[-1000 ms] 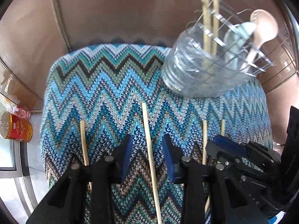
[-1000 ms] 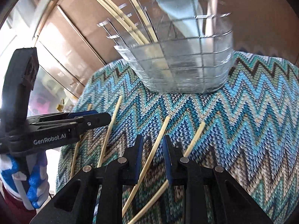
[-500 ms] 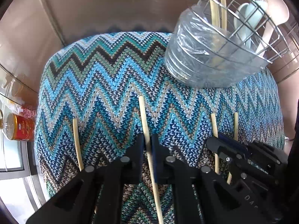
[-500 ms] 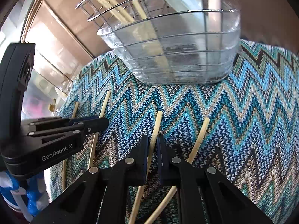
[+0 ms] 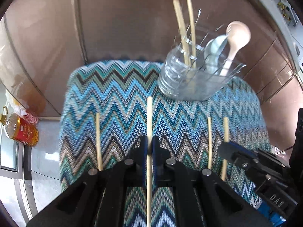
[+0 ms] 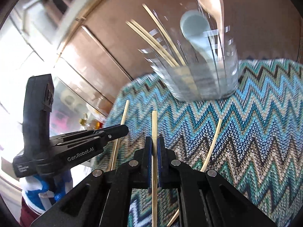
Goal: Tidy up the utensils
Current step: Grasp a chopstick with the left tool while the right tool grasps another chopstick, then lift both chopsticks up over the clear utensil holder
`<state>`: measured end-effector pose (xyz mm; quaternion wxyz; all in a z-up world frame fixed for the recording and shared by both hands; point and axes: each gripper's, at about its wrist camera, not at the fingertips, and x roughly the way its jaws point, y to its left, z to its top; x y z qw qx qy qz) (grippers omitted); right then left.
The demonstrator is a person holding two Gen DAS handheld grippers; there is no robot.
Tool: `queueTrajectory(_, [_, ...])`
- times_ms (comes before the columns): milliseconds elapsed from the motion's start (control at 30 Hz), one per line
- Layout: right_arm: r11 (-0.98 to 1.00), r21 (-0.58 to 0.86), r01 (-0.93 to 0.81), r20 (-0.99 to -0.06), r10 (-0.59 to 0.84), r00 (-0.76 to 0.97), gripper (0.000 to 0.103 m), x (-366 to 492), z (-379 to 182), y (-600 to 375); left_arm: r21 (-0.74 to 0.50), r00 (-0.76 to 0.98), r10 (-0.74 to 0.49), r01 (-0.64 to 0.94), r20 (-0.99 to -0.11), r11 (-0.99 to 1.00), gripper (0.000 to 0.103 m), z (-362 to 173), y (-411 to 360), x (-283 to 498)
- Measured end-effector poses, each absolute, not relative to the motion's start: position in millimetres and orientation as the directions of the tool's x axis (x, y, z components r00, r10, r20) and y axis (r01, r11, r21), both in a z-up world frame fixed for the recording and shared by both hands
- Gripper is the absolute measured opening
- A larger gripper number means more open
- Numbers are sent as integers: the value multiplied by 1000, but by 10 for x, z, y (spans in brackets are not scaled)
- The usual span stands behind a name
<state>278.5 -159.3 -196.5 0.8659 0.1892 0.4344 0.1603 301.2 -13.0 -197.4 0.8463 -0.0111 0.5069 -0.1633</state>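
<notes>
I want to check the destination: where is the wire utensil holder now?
In the left wrist view the wire utensil holder stands upper right, at the far edge of the zigzag cloth, beyond the loose chopsticks.

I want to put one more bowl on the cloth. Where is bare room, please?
Bare cloth lies at the far left, between the wall and the tips of the chopsticks, left of the wire holder. The near half is crowded with chopsticks and both tongs.
</notes>
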Motion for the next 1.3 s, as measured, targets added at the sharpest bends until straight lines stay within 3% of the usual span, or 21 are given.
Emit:
queueTrajectory(367, [879, 428, -208, -531, 431, 730, 6, 1812, -1109, -1716, -202, 587, -339, 287, -735, 936, 4, -1288, 207, 2193])
queueTrajectory(700, [908, 296, -296, -370, 395, 841, 6, 1519, -374, -1555, -232, 738, -425, 356, -524, 905, 4, -432, 236, 1739])
queueTrajectory(1067, [934, 176, -311, -179, 341, 923, 6, 2461, -21, -1697, -342, 849, -449, 349, -278, 872, 4, -46, -75, 2556])
queueTrajectory(1300, [935, 167, -312, -60, 325, 944, 5, 3227, -125, -1751, -374, 935, -331, 264, -126, 889, 4, -142, -252, 3236])
